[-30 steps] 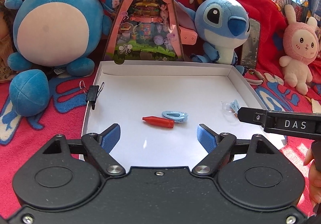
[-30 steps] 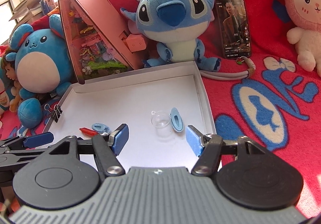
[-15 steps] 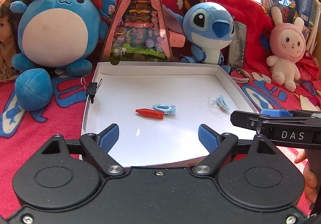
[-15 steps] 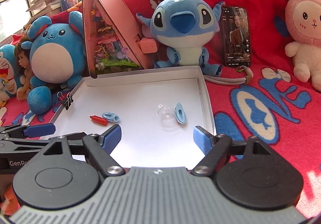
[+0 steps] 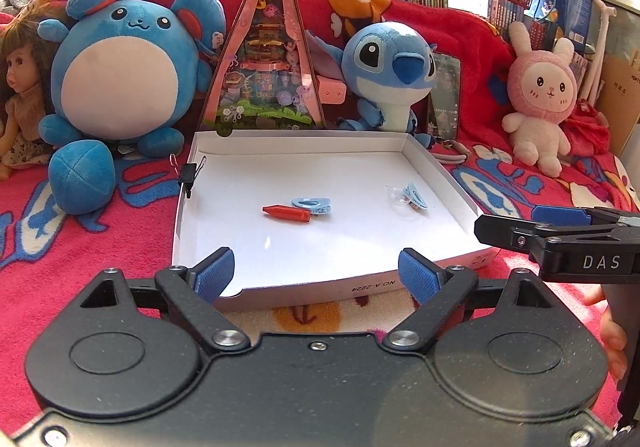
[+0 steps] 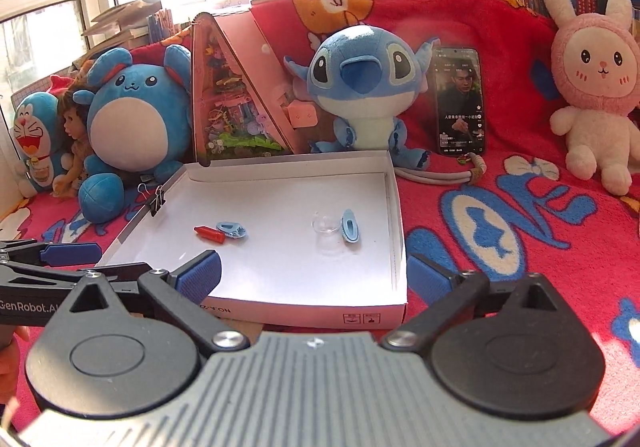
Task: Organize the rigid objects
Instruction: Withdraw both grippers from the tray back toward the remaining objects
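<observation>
The left tongs (image 5: 316,273) stand wide and hold nothing, before the white cardboard tray (image 5: 280,289). Inside lie a red cone-shaped piece (image 5: 286,213) touching a pale blue plastic clip (image 5: 312,204), then a clear round cup (image 6: 327,225) beside a second blue clip (image 6: 350,226). The right tongs (image 6: 312,275) are wide too. Underneath lies a fluffy red blanket (image 6: 520,231).
</observation>
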A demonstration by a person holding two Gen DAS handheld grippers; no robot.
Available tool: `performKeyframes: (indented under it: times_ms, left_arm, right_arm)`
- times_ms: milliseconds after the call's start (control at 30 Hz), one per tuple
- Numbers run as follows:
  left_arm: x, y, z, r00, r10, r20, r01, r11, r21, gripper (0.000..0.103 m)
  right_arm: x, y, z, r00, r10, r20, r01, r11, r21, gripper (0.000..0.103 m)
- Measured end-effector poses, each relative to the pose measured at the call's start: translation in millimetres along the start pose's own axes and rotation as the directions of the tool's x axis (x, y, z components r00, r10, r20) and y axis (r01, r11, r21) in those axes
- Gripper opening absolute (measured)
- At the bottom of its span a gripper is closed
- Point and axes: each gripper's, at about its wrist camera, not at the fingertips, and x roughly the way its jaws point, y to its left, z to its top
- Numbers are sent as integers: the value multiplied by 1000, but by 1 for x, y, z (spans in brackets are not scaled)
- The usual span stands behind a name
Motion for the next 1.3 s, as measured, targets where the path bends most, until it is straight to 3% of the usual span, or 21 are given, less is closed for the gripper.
performKeyframes:
  times_ms: [900, 1300]
  left_arm:
    - [-56, -9, -67, 998, -24, 49, 22, 998, 50, 89]
    - [-71, -12, -99, 999, -11, 35, 8, 996, 89, 89]
  right_arm:
    - [-64, 2, -62, 995, -12, 102, 22, 996, -91, 103]
    - [-76, 0, -96, 997, -36, 74, 43, 995, -86, 103]
